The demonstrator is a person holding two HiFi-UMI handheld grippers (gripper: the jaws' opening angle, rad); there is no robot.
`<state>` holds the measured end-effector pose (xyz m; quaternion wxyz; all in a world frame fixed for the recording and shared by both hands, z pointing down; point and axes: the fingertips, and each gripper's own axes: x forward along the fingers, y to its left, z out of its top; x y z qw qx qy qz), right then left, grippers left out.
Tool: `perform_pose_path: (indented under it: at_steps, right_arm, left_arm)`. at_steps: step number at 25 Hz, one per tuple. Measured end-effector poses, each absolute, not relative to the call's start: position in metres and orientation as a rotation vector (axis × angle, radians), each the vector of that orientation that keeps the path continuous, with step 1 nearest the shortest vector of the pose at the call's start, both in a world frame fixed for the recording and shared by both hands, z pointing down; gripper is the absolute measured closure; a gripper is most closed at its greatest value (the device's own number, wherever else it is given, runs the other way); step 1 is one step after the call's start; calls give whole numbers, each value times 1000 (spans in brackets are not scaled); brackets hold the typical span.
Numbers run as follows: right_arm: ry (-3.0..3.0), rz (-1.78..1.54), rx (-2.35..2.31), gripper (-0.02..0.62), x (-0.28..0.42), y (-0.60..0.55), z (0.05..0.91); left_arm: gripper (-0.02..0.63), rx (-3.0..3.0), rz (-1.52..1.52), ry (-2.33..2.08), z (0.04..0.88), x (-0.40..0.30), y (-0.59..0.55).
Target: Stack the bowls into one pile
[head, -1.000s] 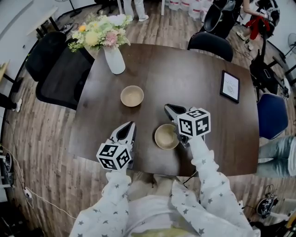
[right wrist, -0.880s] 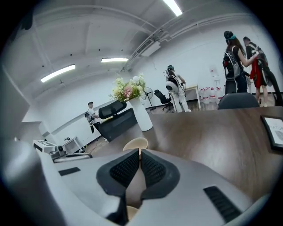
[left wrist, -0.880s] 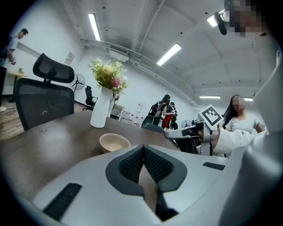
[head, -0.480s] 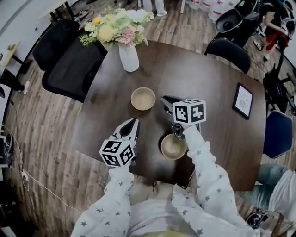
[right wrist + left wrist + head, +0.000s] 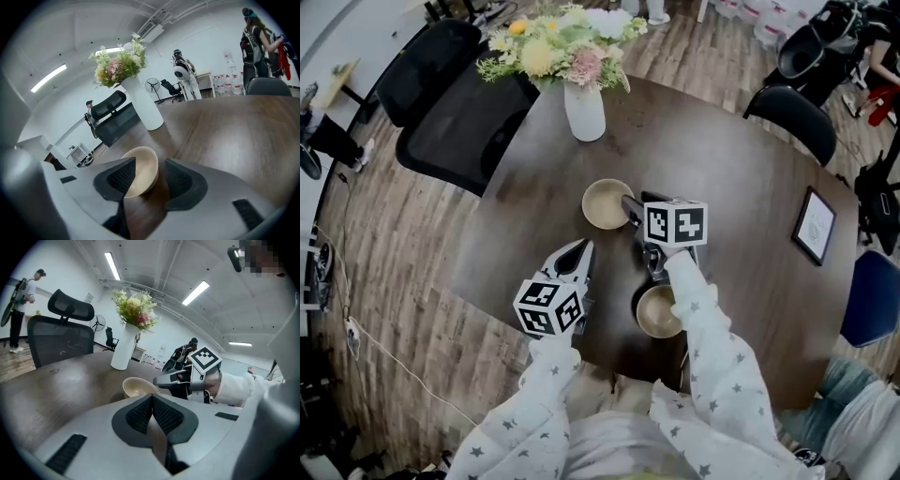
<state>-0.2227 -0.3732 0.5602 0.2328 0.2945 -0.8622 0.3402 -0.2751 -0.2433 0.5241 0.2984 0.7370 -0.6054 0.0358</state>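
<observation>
Two beige bowls sit on the dark table (image 5: 741, 216). The far bowl (image 5: 606, 203) (image 5: 140, 171) (image 5: 138, 386) stands in front of the vase; the near bowl (image 5: 660, 312) rests by my right sleeve, close to the front edge. My right gripper (image 5: 630, 208) (image 5: 149, 177) reaches to the far bowl. Its jaws have just been opening and now stand wide, one on each side of the bowl's right rim, pads not pressing. My left gripper (image 5: 582, 251) (image 5: 152, 401) is shut on nothing, a short way left of and nearer than the far bowl.
A white vase of flowers (image 5: 584, 108) stands at the table's far side. A framed card (image 5: 817, 225) lies at the right. Black chairs (image 5: 455, 141) (image 5: 792, 112) flank the table. People stand in the background of both gripper views.
My right gripper left the near bowl's side, moved up to the far bowl, and its jaws now stand open. My left gripper crept forward toward the far bowl. Both bowls stayed put.
</observation>
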Motion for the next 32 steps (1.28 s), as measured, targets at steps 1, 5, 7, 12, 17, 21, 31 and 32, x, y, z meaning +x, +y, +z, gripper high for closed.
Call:
perform_pose_path:
  at_steps: [1, 5, 7, 12, 17, 21, 31, 32]
  right_arm:
    - [-2354, 949, 805, 416, -224, -373, 566]
    - [-2284, 994, 810, 417, -228, -376, 587]
    - [-2261, 1002, 818, 418, -229, -376, 594]
    - [-2258, 1001, 808, 516, -234, -376, 599]
    - [-2263, 953, 787, 558, -234, -375, 597]
    - [-2268, 962, 783, 558, -229, -373, 591]
    - [-2344, 966, 742, 558, -207, -346, 548]
    - [-2350, 957, 740, 558, -204, -342, 544]
  left_arm:
    - [581, 1951, 97, -1608, 526, -275, -244]
    - [581, 1928, 102, -1602, 534, -275, -242]
    - [581, 1918, 105, -1599, 538, -275, -238]
    - [581, 1887, 106, -1604, 546, -279, -229]
    - [581, 1885, 95, -1615, 543, -279, -227]
    - [581, 1890, 87, -1622, 540, -282, -224]
    - [581, 1938, 70, -1602, 527, -277, -205]
    - [581, 1949, 68, -1598, 524, -276, -203]
